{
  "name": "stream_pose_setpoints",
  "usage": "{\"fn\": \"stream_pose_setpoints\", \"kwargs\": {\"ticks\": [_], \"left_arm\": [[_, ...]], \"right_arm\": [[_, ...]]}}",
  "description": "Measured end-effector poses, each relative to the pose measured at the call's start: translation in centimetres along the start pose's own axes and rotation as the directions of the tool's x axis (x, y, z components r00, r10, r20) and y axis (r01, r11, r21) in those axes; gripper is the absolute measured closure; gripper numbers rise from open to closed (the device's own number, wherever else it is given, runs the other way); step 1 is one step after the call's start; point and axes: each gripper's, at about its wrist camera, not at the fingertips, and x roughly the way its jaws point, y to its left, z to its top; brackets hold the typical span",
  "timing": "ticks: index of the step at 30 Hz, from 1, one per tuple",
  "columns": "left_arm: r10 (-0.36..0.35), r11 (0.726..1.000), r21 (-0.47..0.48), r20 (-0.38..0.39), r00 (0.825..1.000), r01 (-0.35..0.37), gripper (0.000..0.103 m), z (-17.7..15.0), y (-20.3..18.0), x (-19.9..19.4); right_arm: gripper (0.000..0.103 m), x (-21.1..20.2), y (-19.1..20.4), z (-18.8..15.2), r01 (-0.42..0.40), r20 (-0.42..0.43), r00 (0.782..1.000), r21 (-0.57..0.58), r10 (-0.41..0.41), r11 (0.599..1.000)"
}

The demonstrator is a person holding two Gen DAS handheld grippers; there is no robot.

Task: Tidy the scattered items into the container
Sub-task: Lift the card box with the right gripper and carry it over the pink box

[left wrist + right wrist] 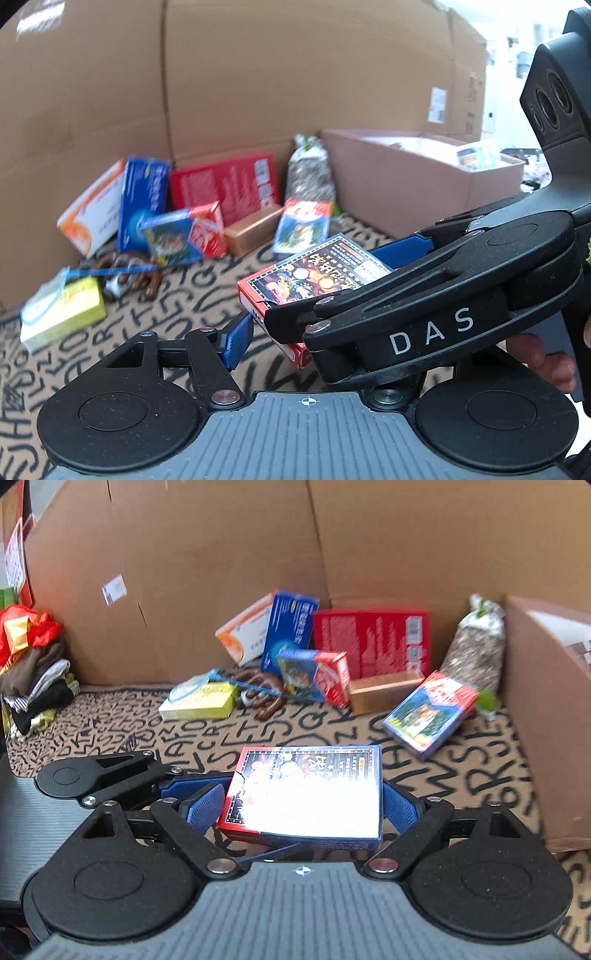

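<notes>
My right gripper (306,805) is shut on a red and blue card box (306,794), its blue pads against the box's two sides, held just above the lettered mat. In the left wrist view the same card box (314,275) sits between that gripper's fingers (402,251). My left gripper (280,332) is beside the box; its left blue pad (236,338) touches the box's near end, and the right finger is hidden behind the other gripper. The pink container box (417,184) stands at the back right, with a packet inside.
Scattered items lie along the cardboard wall (207,572): a red box (373,638), a blue box (286,627), an orange-white box (243,631), two small card packs (428,710), a yellow-green box (199,701), a brown box (384,694), a grain bag (474,650). Folded clothes (33,679) lie at left.
</notes>
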Motion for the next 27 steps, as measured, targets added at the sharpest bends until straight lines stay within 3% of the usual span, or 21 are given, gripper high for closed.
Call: {"fn": "stream_pose_setpoints", "kwargs": {"ticks": [10,19,27], "left_arm": [[-0.066,0.991,0.125,0.093,0.993,0.054,0.035,4.8,-5.3,0.0],[-0.166,0.963,0.239,0.176,0.97,0.121,0.036,10.5,-10.4,1.9],[-0.227,0.943,0.292,0.203,0.952,0.163,0.036,14.8,-14.4,4.8]], "right_arm": [[0.01,-6.2,-3.5,1.0,0.09,0.138,0.986,0.036,-0.094,0.995],[0.01,-10.2,-8.8,2.8,0.188,0.229,0.952,0.085,-0.203,0.978],[0.01,-13.2,-13.7,4.6,0.265,0.297,0.909,0.134,-0.294,0.955]]}}
